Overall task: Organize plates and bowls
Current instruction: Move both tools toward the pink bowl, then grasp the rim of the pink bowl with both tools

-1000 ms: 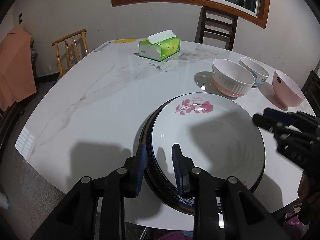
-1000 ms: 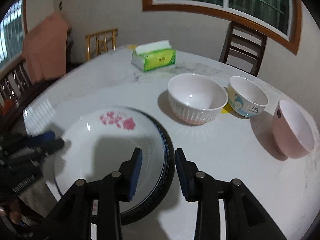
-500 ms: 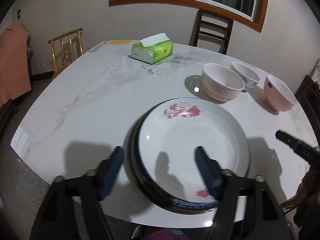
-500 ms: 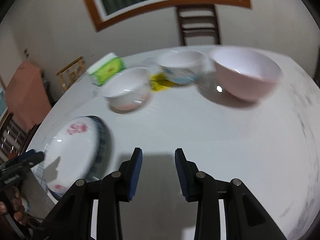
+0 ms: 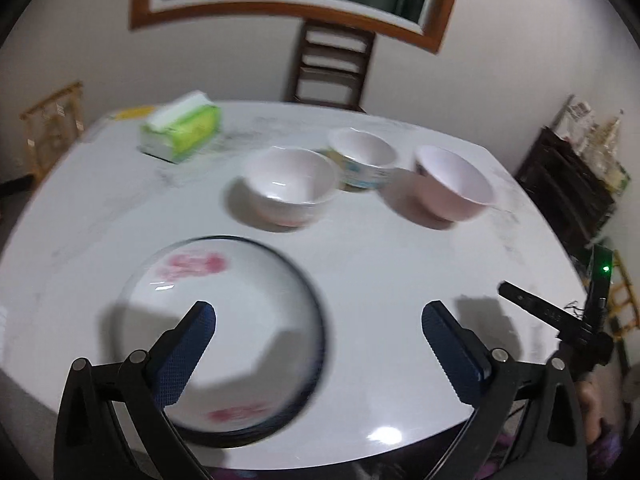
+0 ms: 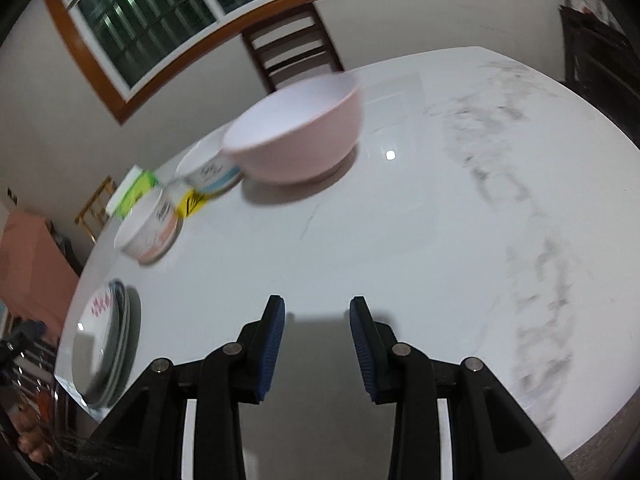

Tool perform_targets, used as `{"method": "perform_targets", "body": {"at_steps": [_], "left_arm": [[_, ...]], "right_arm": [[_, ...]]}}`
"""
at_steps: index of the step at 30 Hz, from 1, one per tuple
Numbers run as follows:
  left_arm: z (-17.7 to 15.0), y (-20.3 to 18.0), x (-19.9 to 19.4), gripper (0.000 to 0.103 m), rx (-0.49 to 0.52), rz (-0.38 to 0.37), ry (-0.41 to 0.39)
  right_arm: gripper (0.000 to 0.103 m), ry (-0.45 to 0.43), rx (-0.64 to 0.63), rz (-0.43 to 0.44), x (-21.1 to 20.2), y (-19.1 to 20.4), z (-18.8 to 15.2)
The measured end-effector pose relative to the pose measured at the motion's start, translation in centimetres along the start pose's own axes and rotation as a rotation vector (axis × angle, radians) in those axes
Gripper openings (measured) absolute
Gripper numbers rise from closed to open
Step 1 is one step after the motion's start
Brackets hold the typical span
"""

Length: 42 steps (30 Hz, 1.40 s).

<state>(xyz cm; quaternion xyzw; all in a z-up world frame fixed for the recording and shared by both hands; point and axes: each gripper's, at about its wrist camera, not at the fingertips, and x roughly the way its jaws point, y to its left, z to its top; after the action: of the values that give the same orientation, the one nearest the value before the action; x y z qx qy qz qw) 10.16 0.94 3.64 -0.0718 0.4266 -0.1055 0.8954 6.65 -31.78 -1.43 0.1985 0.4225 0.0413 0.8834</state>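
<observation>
My left gripper [image 5: 319, 318] jaws gape wide, empty, the white floral plate stack [image 5: 218, 336] beneath their left side. My right gripper [image 6: 317, 318] jaws stand apart, the pink round bowl [image 6: 298, 132] ahead.

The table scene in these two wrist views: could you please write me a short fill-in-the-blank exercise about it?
1. The number of bowls standing on the table is ____.
2. The flowers printed on the top plate are ____.
3. The tissue box is mostly ____.
4. The left gripper holds ____.

Missing words: three; red; green; nothing
</observation>
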Motion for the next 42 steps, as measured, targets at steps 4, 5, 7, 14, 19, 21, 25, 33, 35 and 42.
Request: {"method": "perform_targets", "body": {"at_steps": [4, 5, 7, 14, 19, 21, 25, 33, 35, 42], "left_arm": [[2.4, -2.3, 3.5, 0.102, -0.069, -0.086, 0.074], [3.1, -2.7, 4.3, 0.102, -0.092, -0.107, 0.088], [4.7, -3.5, 6.1, 0.102, -0.134, -0.135, 0.111], [10.0, -6.5, 12.9, 0.102, -0.234, -0.219, 0.227], [12.5, -8.0, 16.1, 0.102, -0.21, -0.158, 0.229], [12.9, -8.2, 17.1, 0.102, -0.215, -0.158, 0.244], [13.4, -8.8, 19.3, 0.102, -0.195, -0.12, 0.279], [13.3, -10.1, 22.4, 0.055, -0.172, -0.13, 0.355], [13.0, -10.6, 23.7, 0.031, -0.159, -0.153, 0.41], [11.6, -11.3, 22.3, 0.017, -0.132, -0.131, 0.408]], "right_arm": [[0.034, -0.004, 0.001, 0.044, -0.9, -0.7, 2.9], [0.034, 0.003, 0.003, 0.058, -1.0, -0.8, 3.7], [0.034, 0.024, 0.024, 0.092, -0.7, -1.2, 5.7], [0.035, 0.13, 0.167, 0.171, 2.7, -3.7, 13.5], [0.035, 0.183, 0.168, 0.114, 6.2, -4.2, 17.5], [0.035, 0.209, 0.152, 0.088, 7.8, -4.1, 18.6], [0.035, 0.252, 0.145, 0.051, 10.5, -4.1, 20.0], [0.035, 0.295, 0.105, 0.001, 13.4, -3.9, 21.0], [0.029, 0.314, 0.103, 0.012, 14.1, -3.9, 20.6], [0.011, 0.33, 0.035, -0.003, 12.6, -2.4, 18.9]]}}
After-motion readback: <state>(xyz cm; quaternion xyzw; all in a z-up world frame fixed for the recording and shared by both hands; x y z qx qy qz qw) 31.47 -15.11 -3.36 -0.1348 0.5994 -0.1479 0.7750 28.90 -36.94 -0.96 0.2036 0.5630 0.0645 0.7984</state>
